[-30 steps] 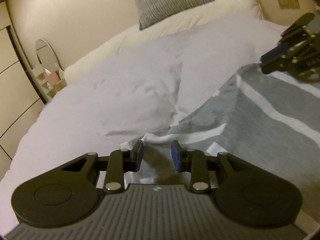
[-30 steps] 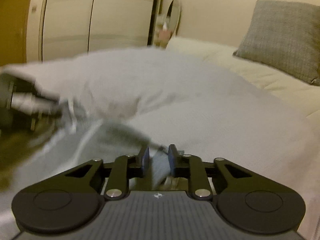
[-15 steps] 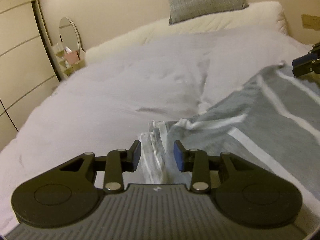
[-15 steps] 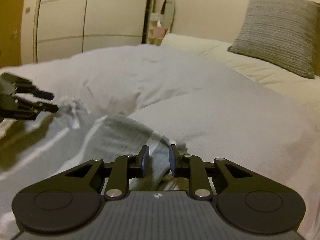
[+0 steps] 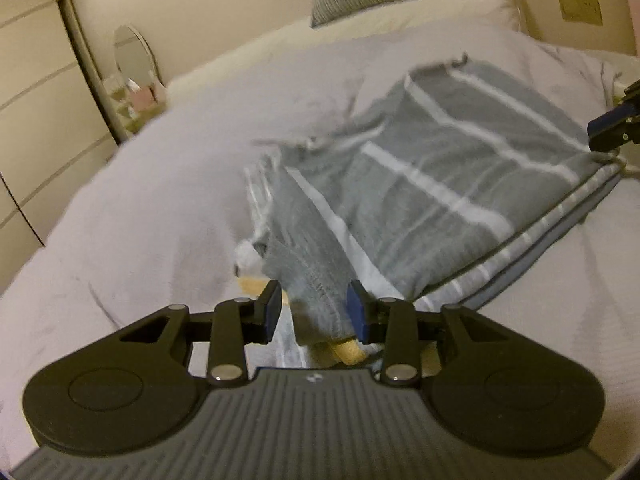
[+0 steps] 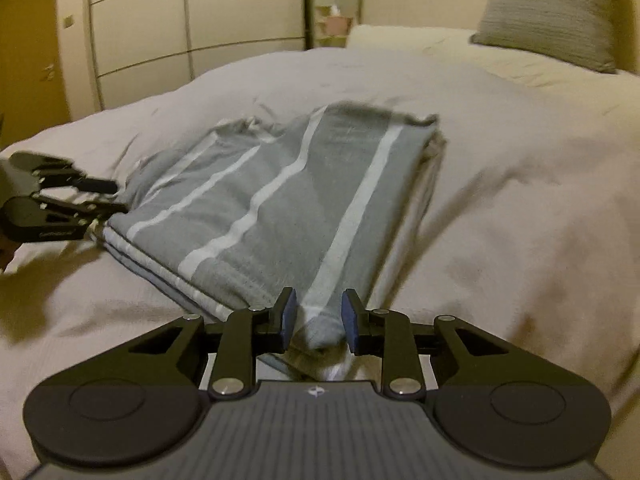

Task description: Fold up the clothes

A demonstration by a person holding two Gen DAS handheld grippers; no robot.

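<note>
Lying folded on the pale lilac-grey bed cover (image 6: 500, 152), the grey cotton garment with white stripes (image 6: 280, 184) forms a flat, layered rectangle, with its stacked edges facing the person. This placement is consistent with a fold just laid down: each near corner sits at one gripper, so both corners could be set down level and square.

The left gripper (image 5: 314, 312) has the garment's near left corner between its blue pads (image 5: 356, 312). The cloth touches the right-hand pad, while a clear gap remains at the other pad, so the jaws stand narrow but do not clamp. A tan object below this corner cannot be identified.

The right gripper (image 6: 318, 320) has the near right corner, a bunched grey fold with a white stripe, between its pads. Its jaws have just been opening; small gaps show at both sides, so the corner appears released.

A grey ribbed cushion (image 6: 552, 8) and a cream pillow (image 5: 420, 8) lie well apart from the garment, at the head of the bed.
</note>
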